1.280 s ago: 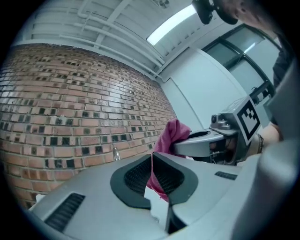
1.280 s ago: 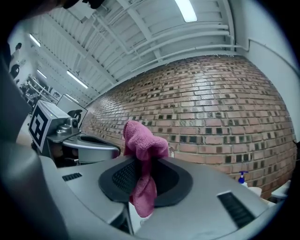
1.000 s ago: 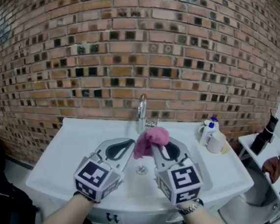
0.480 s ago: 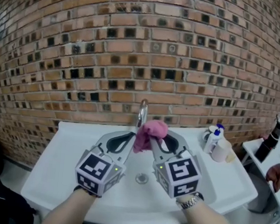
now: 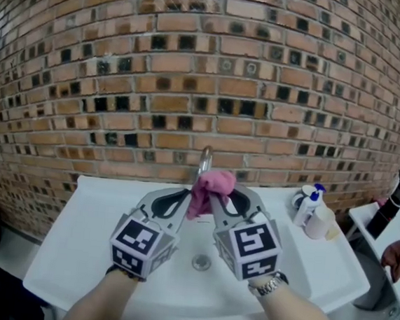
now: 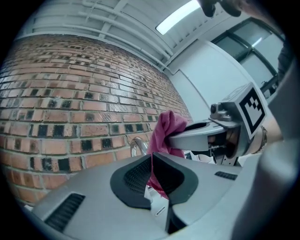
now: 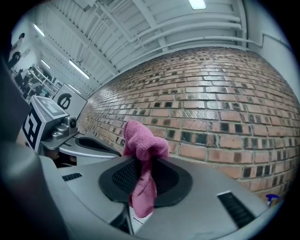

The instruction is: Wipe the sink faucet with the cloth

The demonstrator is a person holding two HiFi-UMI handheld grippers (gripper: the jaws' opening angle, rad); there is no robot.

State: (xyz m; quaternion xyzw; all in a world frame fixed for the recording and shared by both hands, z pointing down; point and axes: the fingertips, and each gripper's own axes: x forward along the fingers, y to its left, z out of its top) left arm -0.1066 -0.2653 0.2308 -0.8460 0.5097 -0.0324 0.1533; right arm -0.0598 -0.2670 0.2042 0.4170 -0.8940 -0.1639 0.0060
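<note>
Here, left tongs (image 5: 189,201) and right tongs (image 5: 216,200) each clamp the pink cloth (image 5: 211,185) by the faucet (image 5: 205,158); sink (image 5: 72,249) below.

Background's basically a big brick wall (image 5: 193,85) with dark little insets, then off to the right there's a white pump bottle (image 5: 309,205) with a blue top just beside a white container (image 5: 318,222), a black bottle (image 5: 387,207) further right, and strip lights (image 7: 197,3) up on the ceiling.
</note>
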